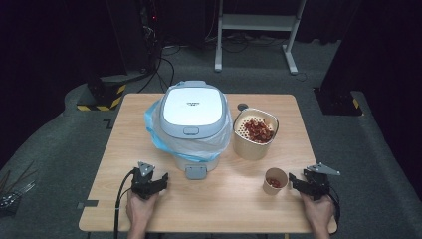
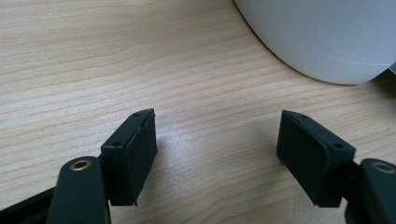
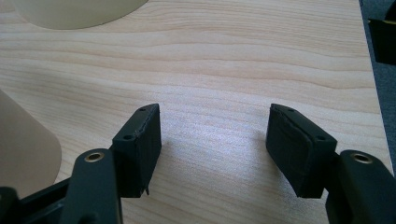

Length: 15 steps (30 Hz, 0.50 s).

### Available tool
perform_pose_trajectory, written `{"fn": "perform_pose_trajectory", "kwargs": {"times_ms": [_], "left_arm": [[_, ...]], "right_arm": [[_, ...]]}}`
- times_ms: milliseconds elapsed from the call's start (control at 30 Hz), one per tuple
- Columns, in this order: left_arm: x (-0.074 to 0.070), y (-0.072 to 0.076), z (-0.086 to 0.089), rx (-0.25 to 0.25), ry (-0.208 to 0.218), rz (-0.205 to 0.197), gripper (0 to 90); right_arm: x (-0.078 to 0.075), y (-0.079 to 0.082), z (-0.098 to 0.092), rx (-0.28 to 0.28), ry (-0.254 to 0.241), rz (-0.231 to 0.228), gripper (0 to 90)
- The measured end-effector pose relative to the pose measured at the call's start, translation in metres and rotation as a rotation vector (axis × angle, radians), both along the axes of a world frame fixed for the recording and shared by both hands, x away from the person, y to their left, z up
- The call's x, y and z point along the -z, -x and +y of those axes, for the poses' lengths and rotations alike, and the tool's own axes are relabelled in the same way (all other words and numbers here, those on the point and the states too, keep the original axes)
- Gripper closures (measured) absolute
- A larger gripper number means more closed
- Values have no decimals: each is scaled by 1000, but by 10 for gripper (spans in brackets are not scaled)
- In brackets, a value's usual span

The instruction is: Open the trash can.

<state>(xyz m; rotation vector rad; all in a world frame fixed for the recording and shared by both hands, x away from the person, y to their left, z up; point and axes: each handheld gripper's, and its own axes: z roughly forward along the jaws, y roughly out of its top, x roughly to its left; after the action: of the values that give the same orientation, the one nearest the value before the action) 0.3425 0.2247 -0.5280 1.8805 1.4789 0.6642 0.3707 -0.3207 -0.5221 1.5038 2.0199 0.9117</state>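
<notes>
The small paper cup (image 1: 275, 180) stands on the wooden table (image 1: 209, 204) near its front right part, and it holds some reddish-brown pieces inside. It is upright. Just beside it, on its right, is the right gripper (image 1: 300, 182), held by the person's right hand (image 1: 318, 209) which comes in from the bottom edge; the gripper lies low over the table and its tips are close to the cup but I cannot tell if they touch it. In the right gripper view the right gripper (image 3: 212, 135) has its two black jaws apart, with only bare wood between them, and the tan wall of the cup (image 3: 25, 149) shows at the left edge. Behind the cup, further from the person, stands a bigger beige container (image 1: 255, 133) with a perforated insert and more of the same reddish pieces in it. To the left of this container, in the middle of the table, sits a white rice cooker (image 1: 193, 119) with its lid closed, and a pale blue plastic bag (image 1: 154, 130) is wrapped around its body. The left gripper (image 1: 160, 180) rests on the front left part of the table, held by the left hand (image 1: 141, 211), well apart from the cup. In the left gripper view the left gripper (image 2: 217, 135) also has its jaws wide apart with nothing between them, and the white curved base of the cooker (image 2: 322, 37) is near, at the upper right.
</notes>
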Motion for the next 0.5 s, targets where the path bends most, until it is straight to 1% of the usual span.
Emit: {"fn": "perform_pose_trajectory", "kwargs": {"times_ms": [233, 367, 433, 500], "left_arm": [[0, 0, 0, 4, -1, 1, 276], [0, 1, -1, 10, 3, -2, 302], [0, 2, -2, 21, 15, -4, 308], [-1, 4, -5, 28, 27, -21, 317]], "right_arm": [[0, 0, 0, 0, -2, 2, 359], [0, 0, 0, -2, -2, 0, 358], [0, 0, 0, -2, -2, 0, 358], [0, 0, 0, -2, -2, 0, 357]]}}
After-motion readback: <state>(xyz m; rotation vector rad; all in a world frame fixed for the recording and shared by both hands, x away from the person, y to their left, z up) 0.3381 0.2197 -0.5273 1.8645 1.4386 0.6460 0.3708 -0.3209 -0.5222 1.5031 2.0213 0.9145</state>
